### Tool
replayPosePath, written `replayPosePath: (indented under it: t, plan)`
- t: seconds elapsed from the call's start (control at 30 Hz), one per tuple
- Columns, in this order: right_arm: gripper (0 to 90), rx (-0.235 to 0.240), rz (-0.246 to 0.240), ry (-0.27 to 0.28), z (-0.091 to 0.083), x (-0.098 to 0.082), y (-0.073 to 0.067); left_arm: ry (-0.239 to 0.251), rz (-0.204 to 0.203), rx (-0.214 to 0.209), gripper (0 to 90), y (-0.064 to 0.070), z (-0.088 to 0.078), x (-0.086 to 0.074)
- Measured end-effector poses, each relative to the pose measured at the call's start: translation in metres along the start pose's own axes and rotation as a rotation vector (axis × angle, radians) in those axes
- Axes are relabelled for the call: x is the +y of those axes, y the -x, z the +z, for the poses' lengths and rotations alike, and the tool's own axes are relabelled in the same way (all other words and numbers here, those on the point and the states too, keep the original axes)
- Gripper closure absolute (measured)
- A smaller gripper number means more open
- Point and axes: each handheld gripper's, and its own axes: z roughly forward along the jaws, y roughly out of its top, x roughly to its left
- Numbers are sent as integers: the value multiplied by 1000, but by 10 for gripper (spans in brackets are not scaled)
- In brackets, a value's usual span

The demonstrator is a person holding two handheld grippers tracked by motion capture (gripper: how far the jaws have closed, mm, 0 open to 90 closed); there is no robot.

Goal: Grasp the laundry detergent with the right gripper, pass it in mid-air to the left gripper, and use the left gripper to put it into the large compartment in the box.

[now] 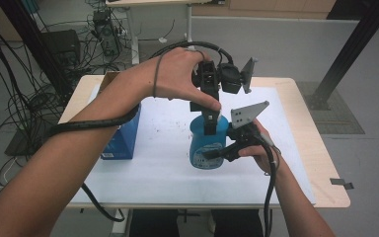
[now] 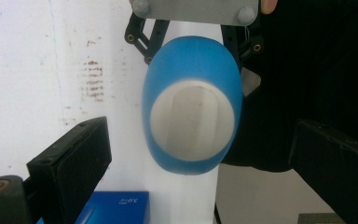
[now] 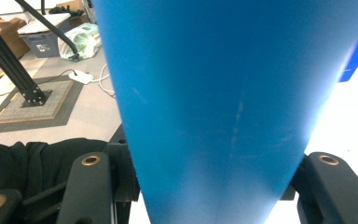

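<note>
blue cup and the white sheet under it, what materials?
Tall blue cup: looks like matte plastic or silicone; even colour, soft sheen, fine scuffs in the right gripper view, paler whitish inside. Cannot tell which. White sheet covering the table: probably paper or thin plastic film; flat, matte, carrying brown smudges.

Blue cup [image 1: 206, 145]: upright on the white sheet [image 1: 153, 163] at table centre, mouth up, pale interior visible from above, printed label on its side, gripped at the lower body.
</note>
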Motion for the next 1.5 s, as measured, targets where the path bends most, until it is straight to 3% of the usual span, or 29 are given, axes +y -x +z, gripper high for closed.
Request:
replayPosePath:
  t: [1.03, 1.5]
  plan:
    - [429, -5, 1, -4, 0, 2, -2, 14, -3, 2, 54, 1, -1, -2]
    - [429, -6, -7, -14, 2, 4, -2, -9, 3, 5, 54, 2, 11, 7]
